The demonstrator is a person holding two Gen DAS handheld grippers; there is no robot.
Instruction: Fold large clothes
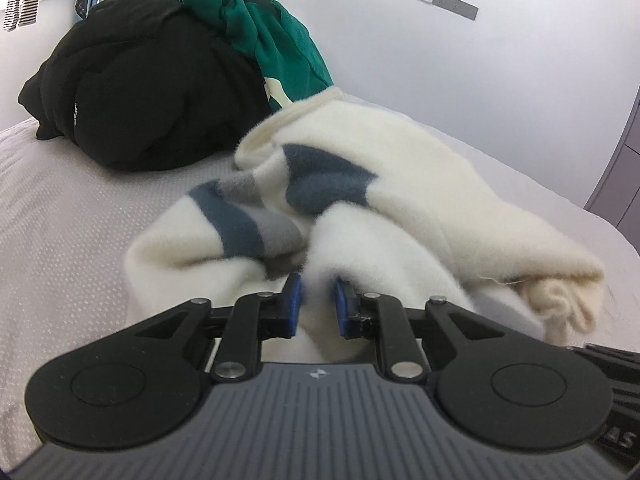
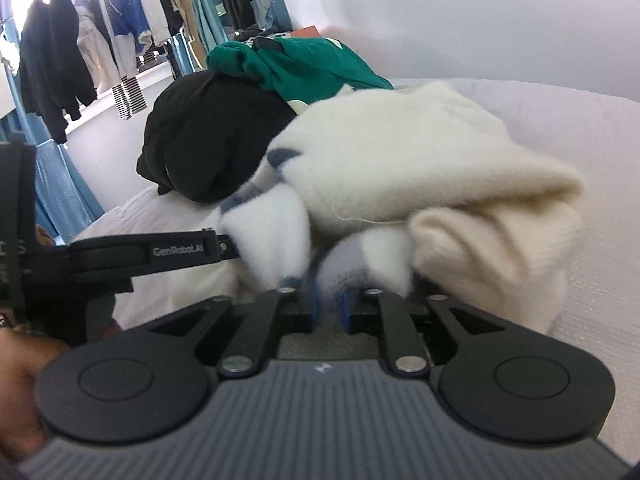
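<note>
A cream fleece sweater [image 1: 420,184] with blue and grey stripes lies crumpled on the white bed [image 1: 72,216]. My left gripper [image 1: 318,304] is shut on a fold of its near edge, blue pads pinching the fabric. In the right wrist view the same sweater [image 2: 400,160] bulges just ahead, and my right gripper [image 2: 330,306] is shut on another fold of it. The left gripper's body [image 2: 160,256] shows at the left of that view, close beside the right one.
A black garment [image 1: 148,92] and a green one [image 1: 280,48] are heaped behind the sweater. The white wall [image 1: 480,60] runs along the bed's far side. Clothes hang on a rack [image 2: 100,32] at the back left. A hand [image 2: 20,380] shows at lower left.
</note>
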